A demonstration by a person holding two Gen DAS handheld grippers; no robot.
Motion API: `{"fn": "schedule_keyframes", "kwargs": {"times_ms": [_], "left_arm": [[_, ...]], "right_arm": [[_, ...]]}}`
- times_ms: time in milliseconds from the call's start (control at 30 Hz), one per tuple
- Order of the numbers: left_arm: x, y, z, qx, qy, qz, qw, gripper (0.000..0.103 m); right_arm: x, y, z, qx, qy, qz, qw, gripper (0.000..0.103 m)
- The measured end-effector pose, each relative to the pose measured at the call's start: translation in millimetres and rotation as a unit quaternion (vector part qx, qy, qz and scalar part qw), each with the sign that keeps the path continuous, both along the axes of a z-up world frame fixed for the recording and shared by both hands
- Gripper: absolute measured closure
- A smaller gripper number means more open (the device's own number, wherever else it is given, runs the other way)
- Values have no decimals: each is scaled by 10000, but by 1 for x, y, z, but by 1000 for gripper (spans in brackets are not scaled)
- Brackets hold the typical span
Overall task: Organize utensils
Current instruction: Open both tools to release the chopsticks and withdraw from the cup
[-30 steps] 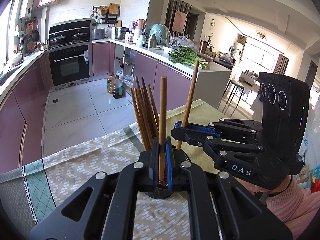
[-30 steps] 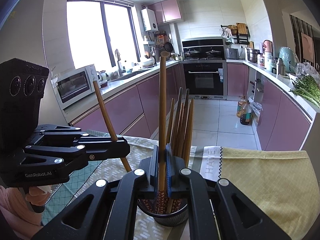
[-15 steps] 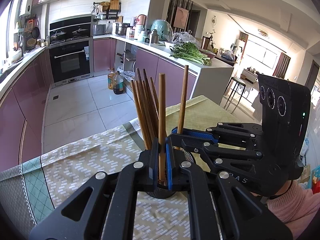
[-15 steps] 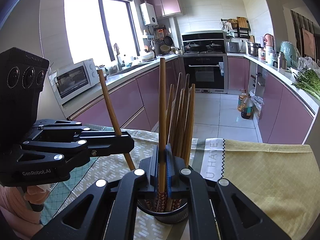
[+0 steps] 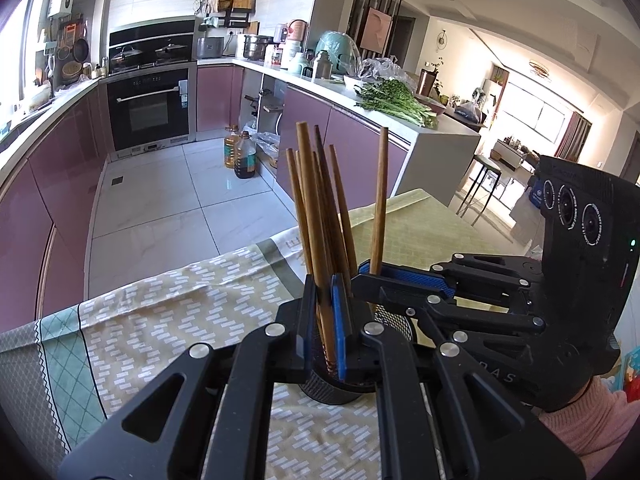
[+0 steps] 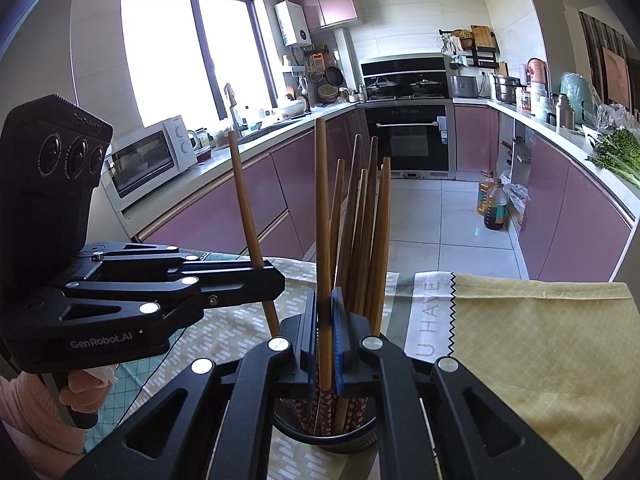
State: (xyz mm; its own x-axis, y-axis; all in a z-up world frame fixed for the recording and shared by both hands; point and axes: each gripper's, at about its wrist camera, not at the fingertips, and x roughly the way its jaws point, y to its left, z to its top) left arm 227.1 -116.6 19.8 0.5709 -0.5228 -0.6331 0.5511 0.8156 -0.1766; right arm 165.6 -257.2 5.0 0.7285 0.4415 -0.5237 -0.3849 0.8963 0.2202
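A: Fingers?
B: Left gripper [image 5: 325, 312] clamped one chopstick [image 5: 316, 240], right gripper [image 6: 325, 332] clamped another chopstick [image 6: 323, 240]. Both stood in the mesh holder [image 6: 320, 436].
A: Clearance?
B: Tight, grippers nearly touched above the holder. Holder sat mid-tabletop [image 6: 540, 344], far edge open.

The place was a home kitchen. Pink-purple cabinets [image 6: 224, 208] ran along the walls, with a built-in oven [image 5: 150, 110] under a stove that carried pots, a white microwave [image 6: 150, 158] beside the window [image 6: 192, 56], and green vegetables [image 5: 394, 100] on the counter. A living room opened behind it.
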Motion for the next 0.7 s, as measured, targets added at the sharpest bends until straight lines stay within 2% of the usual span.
{"fn": "schedule_keyframes", "kwargs": {"times_ms": [233,433,500,533,600,633,667,700], "left_arm": [[8,2,-18,-45,275,-55,9996,94],[-3,11,-26,-188,197,76,9996,90],[-12,19,-25,-254,45,213,9994,78],[-17,25,-24,-302,-59,330,9990,68],[-27,36,-23,-350,-265,575,9974,58],[-33,43,-22,-306,-422,798,9954,48],[-39,50,-20,-241,-609,1047,9923,38],[-45,55,-19,-205,-751,1212,9896,36]], "right_arm": [[2,-6,-6,139,123,-71,9998,95],[-4,-7,-10,199,169,-10,9997,93],[-9,-6,-10,239,136,22,9996,77],[-12,-6,-10,247,109,44,9996,74],[-19,-3,-8,212,13,69,9998,67],[-24,-1,-8,165,-58,56,9998,63],[-27,0,-7,119,-122,35,9998,53],[-32,2,-8,62,-188,18,9998,50]]}}
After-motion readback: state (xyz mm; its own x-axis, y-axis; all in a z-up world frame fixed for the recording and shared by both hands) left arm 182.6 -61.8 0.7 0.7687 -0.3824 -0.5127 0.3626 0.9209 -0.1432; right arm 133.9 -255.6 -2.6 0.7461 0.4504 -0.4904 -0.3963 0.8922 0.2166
